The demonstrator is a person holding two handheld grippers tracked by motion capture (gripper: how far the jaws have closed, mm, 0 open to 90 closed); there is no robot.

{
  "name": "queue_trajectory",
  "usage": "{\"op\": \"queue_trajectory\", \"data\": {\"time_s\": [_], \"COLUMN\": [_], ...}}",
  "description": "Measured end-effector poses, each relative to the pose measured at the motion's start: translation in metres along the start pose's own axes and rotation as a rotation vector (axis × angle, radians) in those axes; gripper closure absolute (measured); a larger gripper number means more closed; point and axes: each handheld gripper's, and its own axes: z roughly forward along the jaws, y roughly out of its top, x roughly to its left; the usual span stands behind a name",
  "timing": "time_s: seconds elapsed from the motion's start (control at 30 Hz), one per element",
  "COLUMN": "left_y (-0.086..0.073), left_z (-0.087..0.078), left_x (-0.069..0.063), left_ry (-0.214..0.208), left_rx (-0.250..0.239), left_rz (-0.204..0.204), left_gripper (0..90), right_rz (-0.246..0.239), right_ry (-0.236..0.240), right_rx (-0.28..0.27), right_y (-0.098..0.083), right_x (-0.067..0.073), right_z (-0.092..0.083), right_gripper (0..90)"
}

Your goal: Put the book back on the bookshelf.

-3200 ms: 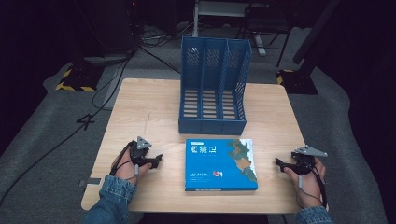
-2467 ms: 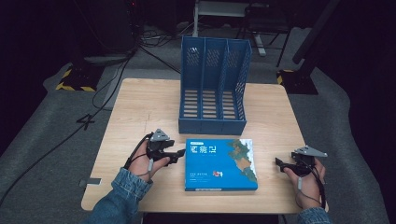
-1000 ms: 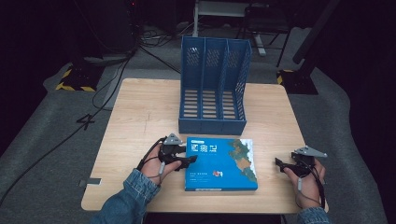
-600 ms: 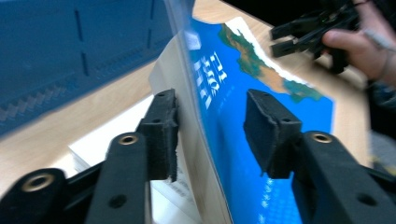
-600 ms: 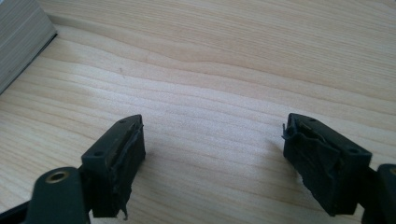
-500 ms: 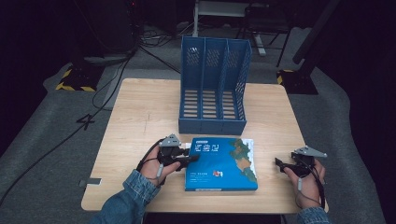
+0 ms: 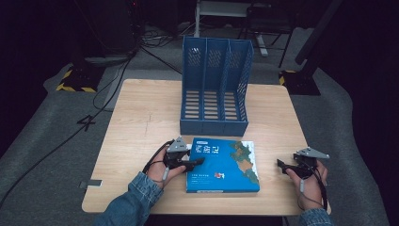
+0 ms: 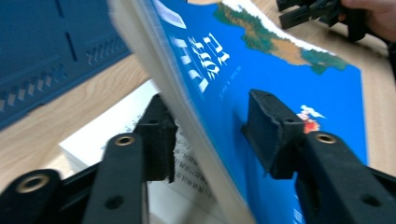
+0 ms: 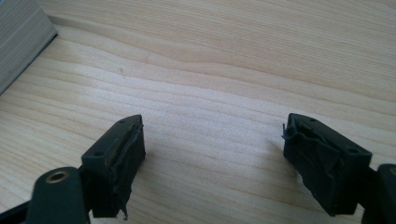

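Left gripper view: the left gripper (image 8: 210,135) straddles the book's (image 8: 280,84) lifted cover, not yet clamped, probably to open it; the right gripper (image 9: 212,161) rests open on the table (image 9: 233,70).

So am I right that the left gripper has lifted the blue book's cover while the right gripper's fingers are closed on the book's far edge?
Not quite. The left gripper does have its fingers around the blue book's raised cover, but the right gripper is not on the book. The right gripper view shows its fingers open over the bare wooden table, with nothing between them.
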Motion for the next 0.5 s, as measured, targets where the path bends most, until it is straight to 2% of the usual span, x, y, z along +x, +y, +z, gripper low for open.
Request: {"op": "queue_trajectory", "data": {"time_s": [0.07, 0.13, 0.17, 0.2, 0.4, 0.5], "left_y": [-0.001, -0.005, -0.007, -0.007, -0.011, -0.013], "left_z": [0.002, 0.005, 0.002, 0.002, -0.007, -0.009], "left_x": [0.001, 0.003, 0.003, 0.003, 0.003, 0.002], "left_ry": [0.002, -0.023, -0.060, -0.060, -0.122, -0.136], "left_rx": [0.013, 0.019, 0.040, 0.040, 0.072, 0.087], "left_rz": [-0.011, -0.081, -0.148, -0.148, -0.215, -0.225], "left_gripper": [50.9, 51.6, 56.2, 56.7, 63.7, 63.7], "right_rz": [-0.001, -0.001, 0.000, 0.000, -0.006, -0.008], "right_ry": [0.000, 0.000, 0.000, 0.000, 0.000, 0.007], "right_rx": [0.000, 0.000, 0.000, 0.000, -0.001, -0.001], "right_y": [0.000, 0.000, 0.000, 0.000, 0.000, -0.001], "right_x": [0.000, 0.000, 0.000, 0.000, 0.001, 0.003], "right_z": [0.000, 0.000, 0.000, 0.000, 0.000, -0.001], "right_gripper": [20.9, 21.0, 20.9, 20.9, 21.0, 21.2]}}
